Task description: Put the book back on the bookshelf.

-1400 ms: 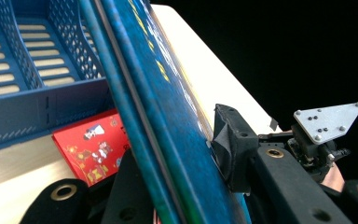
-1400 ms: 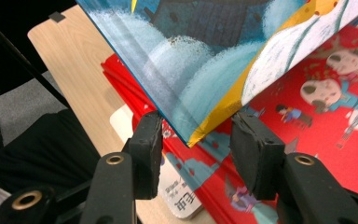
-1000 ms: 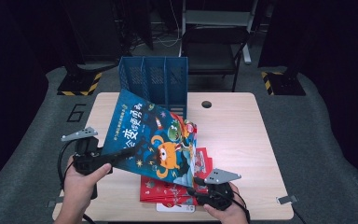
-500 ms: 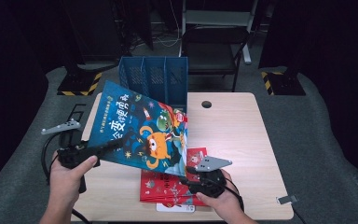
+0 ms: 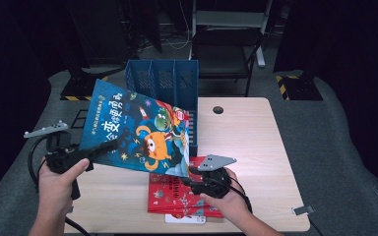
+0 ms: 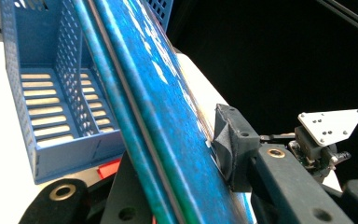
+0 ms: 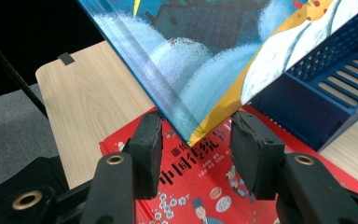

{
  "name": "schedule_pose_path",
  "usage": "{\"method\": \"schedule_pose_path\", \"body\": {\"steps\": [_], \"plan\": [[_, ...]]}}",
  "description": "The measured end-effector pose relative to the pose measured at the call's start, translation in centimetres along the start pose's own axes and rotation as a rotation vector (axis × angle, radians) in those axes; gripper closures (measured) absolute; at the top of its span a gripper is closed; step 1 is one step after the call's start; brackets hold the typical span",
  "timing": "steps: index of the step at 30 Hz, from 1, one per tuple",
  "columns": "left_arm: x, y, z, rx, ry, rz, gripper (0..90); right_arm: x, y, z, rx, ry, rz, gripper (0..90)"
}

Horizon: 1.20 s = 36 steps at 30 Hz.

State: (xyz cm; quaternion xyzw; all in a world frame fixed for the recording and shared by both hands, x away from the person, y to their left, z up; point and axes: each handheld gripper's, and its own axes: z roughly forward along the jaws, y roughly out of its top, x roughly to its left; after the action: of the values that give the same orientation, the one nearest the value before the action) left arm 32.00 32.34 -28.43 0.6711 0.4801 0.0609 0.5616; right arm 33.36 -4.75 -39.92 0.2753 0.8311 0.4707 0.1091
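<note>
A blue picture book with an orange cartoon monster hangs tilted above the wooden table, in front of the blue file rack. My left gripper is shut on the book's left edge; in the left gripper view one pad presses its cover. My right gripper sits under the lower right corner. In the right gripper view that corner hangs between my right gripper's jaws, which stand apart. A red book lies flat underneath.
The rack's slotted compartments stand open beside the book. A black chair stands behind the table. A cable hole marks the tabletop, and a white sheet peeks from under the red book near the front edge.
Both hands have lifted the blue book off the red one, carried it left and tilted it steeper. The left hand went left and up; the right followed up and left.
</note>
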Motion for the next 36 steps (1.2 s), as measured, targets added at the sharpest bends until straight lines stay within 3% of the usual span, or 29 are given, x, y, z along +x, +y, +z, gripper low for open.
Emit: {"method": "schedule_pose_path", "body": {"steps": [21, 36], "plan": [[2.1, 0.8, -2.1, -0.022, 0.034, -0.023, 69.8, 0.1, 2.6, 2.4, -0.001, 0.038, -0.030, 54.5], [3.0, 1.6, -3.3, -0.040, 0.061, -0.036, 69.7, 0.0, 4.4, 3.8, 0.004, 0.053, -0.025, 55.6]]}}
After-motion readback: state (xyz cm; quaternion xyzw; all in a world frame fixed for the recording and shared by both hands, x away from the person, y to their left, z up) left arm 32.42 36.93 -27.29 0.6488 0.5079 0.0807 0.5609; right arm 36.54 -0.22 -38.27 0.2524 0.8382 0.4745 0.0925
